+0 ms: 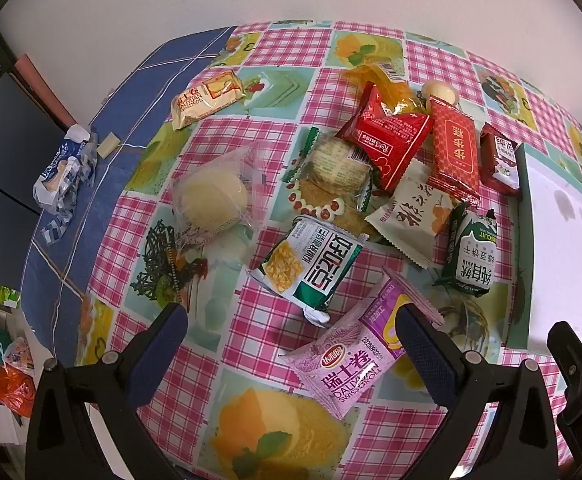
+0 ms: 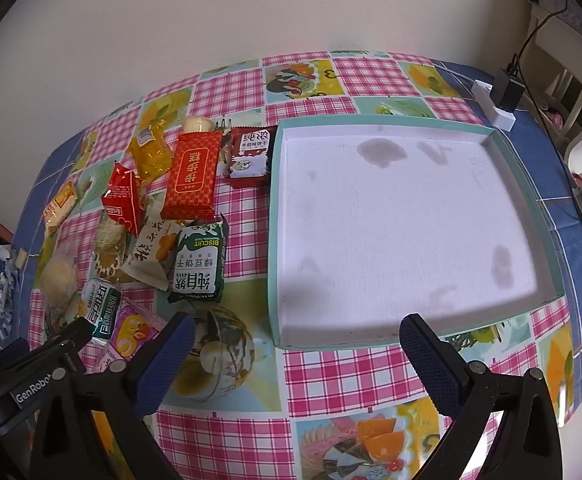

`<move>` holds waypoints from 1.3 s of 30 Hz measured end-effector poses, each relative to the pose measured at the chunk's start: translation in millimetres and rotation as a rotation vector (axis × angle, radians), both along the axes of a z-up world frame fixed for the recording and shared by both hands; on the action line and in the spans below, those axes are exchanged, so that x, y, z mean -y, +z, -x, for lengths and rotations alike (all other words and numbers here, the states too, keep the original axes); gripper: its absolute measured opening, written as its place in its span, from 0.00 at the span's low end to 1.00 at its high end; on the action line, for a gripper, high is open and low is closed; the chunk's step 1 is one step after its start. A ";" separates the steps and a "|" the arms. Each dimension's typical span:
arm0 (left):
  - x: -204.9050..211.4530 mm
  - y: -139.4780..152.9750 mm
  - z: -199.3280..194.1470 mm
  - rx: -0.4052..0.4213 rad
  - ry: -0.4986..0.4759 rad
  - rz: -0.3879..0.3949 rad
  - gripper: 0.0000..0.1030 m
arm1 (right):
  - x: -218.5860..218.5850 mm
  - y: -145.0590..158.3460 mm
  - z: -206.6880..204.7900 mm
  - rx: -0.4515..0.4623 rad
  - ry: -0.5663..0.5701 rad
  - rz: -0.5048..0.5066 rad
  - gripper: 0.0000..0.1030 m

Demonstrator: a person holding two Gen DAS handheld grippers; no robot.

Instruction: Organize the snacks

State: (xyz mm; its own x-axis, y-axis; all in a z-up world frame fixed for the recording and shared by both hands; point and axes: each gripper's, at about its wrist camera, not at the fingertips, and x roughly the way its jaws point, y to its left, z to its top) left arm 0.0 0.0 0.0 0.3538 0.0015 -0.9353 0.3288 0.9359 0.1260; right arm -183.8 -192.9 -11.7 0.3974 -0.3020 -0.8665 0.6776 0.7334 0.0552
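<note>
On the checked tablecloth [image 2: 331,376] by a white wall [image 2: 291,8], both claws gape wide, holding nothing

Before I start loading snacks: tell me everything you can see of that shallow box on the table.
The box is a shallow, square, lidless tray with teal outer walls and rim and a white inside, seemingly cardboard. It holds nothing; its floor bears several grey stains. It lies flat on the checked tablecloth, right of the snack pile. A dark red packet lies against its left wall. Neither gripper touches it.

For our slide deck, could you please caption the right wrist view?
Open right gripper hovers over the empty teal-rimmed tray, snack packets piled beside it.
</note>
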 end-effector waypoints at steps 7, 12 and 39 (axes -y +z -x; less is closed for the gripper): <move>0.0 0.0 0.0 0.000 0.000 -0.001 1.00 | -0.1 1.3 -1.1 -0.001 0.001 0.001 1.00; 0.0 0.0 0.0 -0.001 0.000 -0.001 1.00 | -0.2 -0.4 -0.7 -0.001 0.001 0.002 1.00; -71.9 -26.8 -35.4 -0.094 0.320 0.037 1.00 | -33.6 -39.8 -60.9 -0.031 0.167 -0.170 1.00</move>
State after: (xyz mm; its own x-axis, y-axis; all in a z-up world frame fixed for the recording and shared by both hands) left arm 35.4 71.9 -26.8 0.2533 0.0645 -0.9652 0.0264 0.9969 0.0735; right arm -122.9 -159.3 -51.5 0.4020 -0.0830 -0.9119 0.5509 0.8174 0.1685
